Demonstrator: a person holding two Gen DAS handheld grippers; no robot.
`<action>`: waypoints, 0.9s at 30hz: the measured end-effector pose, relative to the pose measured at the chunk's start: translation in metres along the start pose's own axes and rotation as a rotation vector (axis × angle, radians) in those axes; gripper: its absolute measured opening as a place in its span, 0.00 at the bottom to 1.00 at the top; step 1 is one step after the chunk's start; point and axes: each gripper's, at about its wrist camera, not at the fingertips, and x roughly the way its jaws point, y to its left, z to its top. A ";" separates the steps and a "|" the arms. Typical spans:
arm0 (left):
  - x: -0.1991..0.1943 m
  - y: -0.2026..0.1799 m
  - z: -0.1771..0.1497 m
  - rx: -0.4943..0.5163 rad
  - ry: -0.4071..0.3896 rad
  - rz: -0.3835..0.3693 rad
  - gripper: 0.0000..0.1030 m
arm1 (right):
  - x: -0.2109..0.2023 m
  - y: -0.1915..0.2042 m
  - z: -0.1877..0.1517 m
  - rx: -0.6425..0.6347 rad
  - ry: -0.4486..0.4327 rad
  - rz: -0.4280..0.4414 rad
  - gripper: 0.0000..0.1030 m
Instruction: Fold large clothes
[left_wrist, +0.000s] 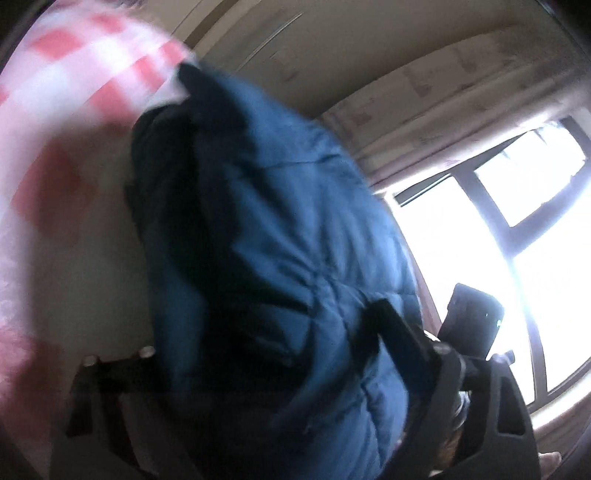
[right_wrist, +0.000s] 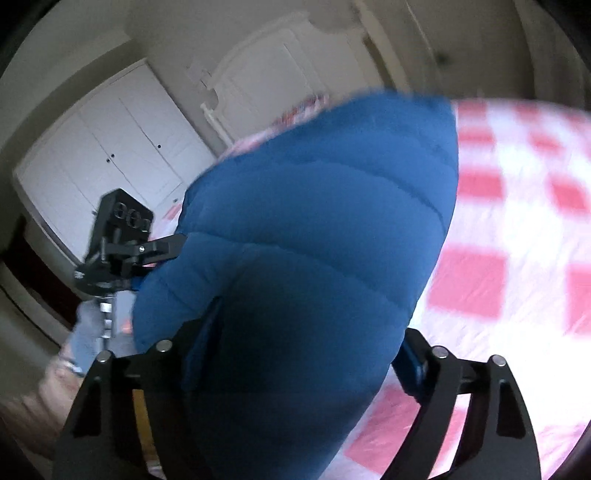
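Observation:
A blue puffer jacket (left_wrist: 280, 236) with a dark lining hangs lifted above a bed with a red and white checked cover (left_wrist: 62, 92). My left gripper (left_wrist: 258, 354) is shut on the jacket's fabric, which bulges between its fingers. My right gripper (right_wrist: 295, 354) is shut on another part of the jacket (right_wrist: 314, 221), which fills the space between its fingers. The left gripper also shows in the right wrist view (right_wrist: 162, 247), clamped on the jacket's left edge. The right gripper's black body shows in the left wrist view (left_wrist: 469, 325), to the right of the jacket.
The checked bed cover (right_wrist: 517, 221) spreads to the right. White wardrobe doors (right_wrist: 122, 147) and a white headboard (right_wrist: 266, 77) stand behind. A bright window (left_wrist: 517, 221) with a dark frame and a pale curtain (left_wrist: 443, 110) are at the right.

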 end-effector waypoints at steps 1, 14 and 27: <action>0.004 -0.014 0.002 0.027 -0.027 -0.013 0.81 | -0.009 -0.001 0.004 -0.013 -0.032 -0.008 0.77; 0.182 -0.093 0.086 0.132 0.073 0.169 0.92 | -0.027 -0.162 0.068 0.256 0.057 -0.338 0.86; 0.080 -0.221 0.017 0.498 -0.310 0.622 0.98 | -0.154 -0.076 0.051 0.141 -0.245 -0.465 0.95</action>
